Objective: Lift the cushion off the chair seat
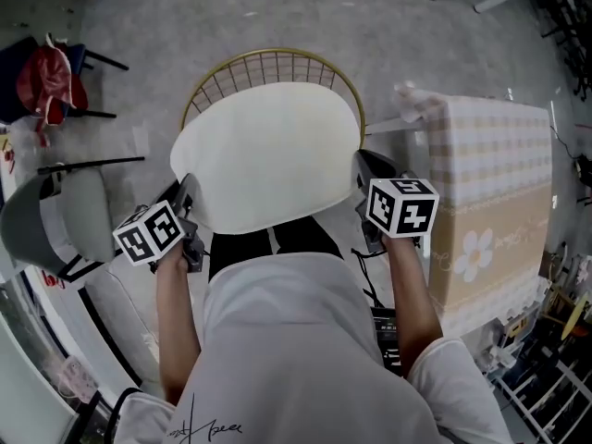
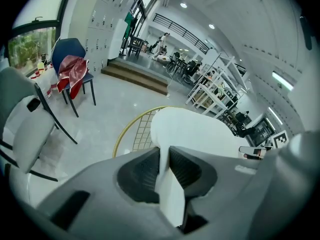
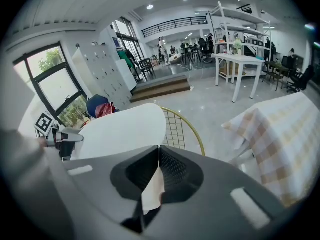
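Observation:
A round cream cushion [image 1: 268,155] hangs over the gold wire chair [image 1: 277,66], lifted clear of its seat. My left gripper [image 1: 187,191] is shut on the cushion's left edge [image 2: 167,184], which runs pinched between the dark pads. My right gripper [image 1: 361,172] is shut on the right edge [image 3: 152,189], a thin fold of cream fabric squeezed between its jaws. In the left gripper view the cushion [image 2: 197,131] stretches across to the right gripper [image 2: 255,151]. In the right gripper view the cushion [image 3: 120,129] stretches toward the left gripper [image 3: 62,136], with the chair's wire back [image 3: 182,129] behind it.
A table with a checked beige cloth [image 1: 490,192] stands close on the right. A grey-and-white chair [image 1: 46,220] is at the left, and a blue chair with red cloth [image 1: 46,77] is farther back left. Grey floor [image 1: 305,7] lies beyond the wire chair.

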`<state>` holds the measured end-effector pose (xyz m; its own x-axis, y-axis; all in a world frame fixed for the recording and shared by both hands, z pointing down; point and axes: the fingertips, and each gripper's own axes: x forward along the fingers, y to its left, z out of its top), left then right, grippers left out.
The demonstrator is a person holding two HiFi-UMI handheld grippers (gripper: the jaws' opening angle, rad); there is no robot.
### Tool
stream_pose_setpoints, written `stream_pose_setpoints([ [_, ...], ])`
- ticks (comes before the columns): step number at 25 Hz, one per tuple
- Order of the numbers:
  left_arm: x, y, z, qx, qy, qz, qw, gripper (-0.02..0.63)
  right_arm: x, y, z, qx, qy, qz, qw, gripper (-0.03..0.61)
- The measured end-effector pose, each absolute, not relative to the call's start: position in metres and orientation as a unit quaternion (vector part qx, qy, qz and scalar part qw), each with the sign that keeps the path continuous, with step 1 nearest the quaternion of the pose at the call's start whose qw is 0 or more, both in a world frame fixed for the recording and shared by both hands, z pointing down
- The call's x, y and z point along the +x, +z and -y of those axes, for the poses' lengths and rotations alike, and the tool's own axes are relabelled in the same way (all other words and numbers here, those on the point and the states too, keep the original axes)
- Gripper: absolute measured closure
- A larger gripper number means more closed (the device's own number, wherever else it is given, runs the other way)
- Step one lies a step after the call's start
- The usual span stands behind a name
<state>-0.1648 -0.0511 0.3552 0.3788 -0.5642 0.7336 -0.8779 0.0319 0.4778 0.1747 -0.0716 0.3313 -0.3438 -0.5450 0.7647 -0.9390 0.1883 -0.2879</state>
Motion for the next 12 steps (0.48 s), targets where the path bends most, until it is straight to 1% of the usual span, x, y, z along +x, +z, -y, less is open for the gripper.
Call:
stream_pose_setpoints([
  [5, -0.175, 0.342, 0.054, 0.688, 0.152, 0.536, 0.465, 0.548, 0.165, 0.319, 0.074, 0.513, 0.367, 0.736, 0.245, 0.565],
  [12, -0.165, 0.323, 0.048, 0.696, 0.139, 0.541, 0.452, 0.549, 0.175, 0.302, 0.063, 0.513, 0.358, 0.744, 0.235, 0.565],
])
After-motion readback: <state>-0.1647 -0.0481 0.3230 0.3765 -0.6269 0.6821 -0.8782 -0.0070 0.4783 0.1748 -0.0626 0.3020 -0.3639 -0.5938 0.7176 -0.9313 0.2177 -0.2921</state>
